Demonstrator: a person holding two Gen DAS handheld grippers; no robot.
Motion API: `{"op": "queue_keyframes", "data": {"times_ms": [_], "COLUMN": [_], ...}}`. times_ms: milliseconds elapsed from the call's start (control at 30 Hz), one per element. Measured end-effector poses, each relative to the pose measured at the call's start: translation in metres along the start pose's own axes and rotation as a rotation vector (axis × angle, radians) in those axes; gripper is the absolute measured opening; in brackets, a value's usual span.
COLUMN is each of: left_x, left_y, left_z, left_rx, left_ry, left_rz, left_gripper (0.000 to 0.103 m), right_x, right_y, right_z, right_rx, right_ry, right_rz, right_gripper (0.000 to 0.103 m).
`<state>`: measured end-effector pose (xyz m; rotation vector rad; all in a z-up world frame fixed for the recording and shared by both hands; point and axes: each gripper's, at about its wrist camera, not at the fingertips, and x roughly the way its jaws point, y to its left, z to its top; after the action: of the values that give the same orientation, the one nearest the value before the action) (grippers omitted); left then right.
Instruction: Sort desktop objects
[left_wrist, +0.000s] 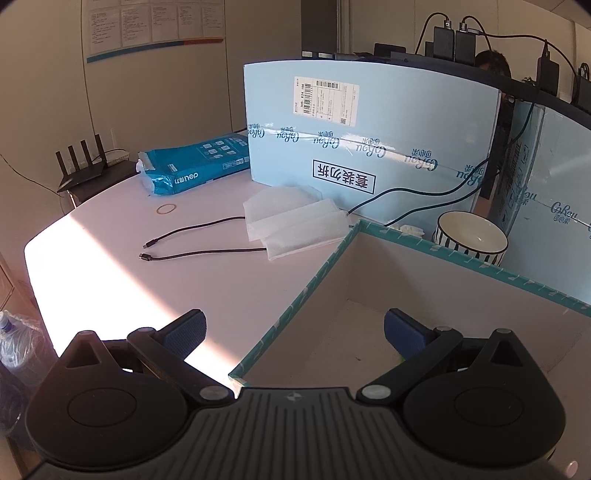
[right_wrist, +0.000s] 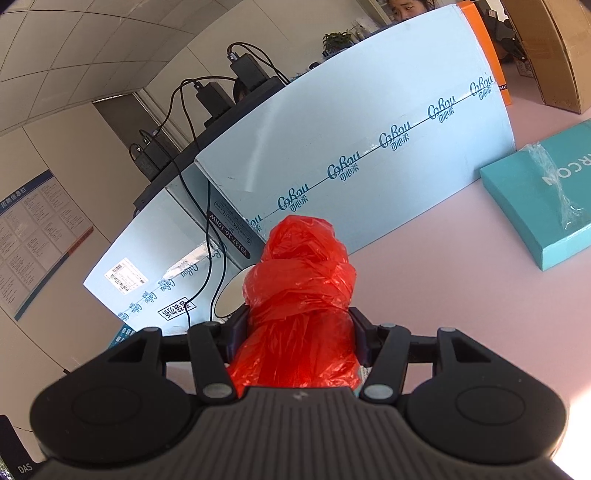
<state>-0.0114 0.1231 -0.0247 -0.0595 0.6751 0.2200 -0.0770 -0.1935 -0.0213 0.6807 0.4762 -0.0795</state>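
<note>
My left gripper (left_wrist: 293, 330) is open and empty, hovering over the near corner of a shallow open box (left_wrist: 291, 306) with a teal patterned rim. A black cable (left_wrist: 192, 240), white foam sheets (left_wrist: 295, 221) and a rubber band (left_wrist: 165, 209) lie on the white table beyond it. A striped bowl (left_wrist: 471, 236) stands behind the box. My right gripper (right_wrist: 299, 332) is shut on a knotted red plastic bag (right_wrist: 299, 280), held above the table. The bowl's rim (right_wrist: 231, 299) shows just behind the bag.
Large light blue cartons (left_wrist: 369, 129) stand along the back of the table, also in the right wrist view (right_wrist: 351, 147). A blue paper pack (left_wrist: 192, 162) and a router (left_wrist: 86, 166) are at far left. A teal box (right_wrist: 546, 199) lies at right.
</note>
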Motion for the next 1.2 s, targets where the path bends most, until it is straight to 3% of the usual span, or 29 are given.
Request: {"op": "queue_keyframes", "data": {"times_ms": [567, 1200], "left_x": [0.007, 0.010], "left_y": [0.003, 0.003], "left_z": [0.000, 0.002], "left_rx": [-0.026, -0.032], "left_ry": [0.045, 0.041], "left_rz": [-0.020, -0.009], "left_gripper": [0.103, 0.103], "right_x": [0.013, 0.029], "right_y": [0.031, 0.054], "right_z": [-0.023, -0.046], "right_rx": [-0.076, -0.148], "right_ry": [0.075, 0.166], "right_rz": [0.068, 0.115], "right_gripper": [0.059, 0.059]}}
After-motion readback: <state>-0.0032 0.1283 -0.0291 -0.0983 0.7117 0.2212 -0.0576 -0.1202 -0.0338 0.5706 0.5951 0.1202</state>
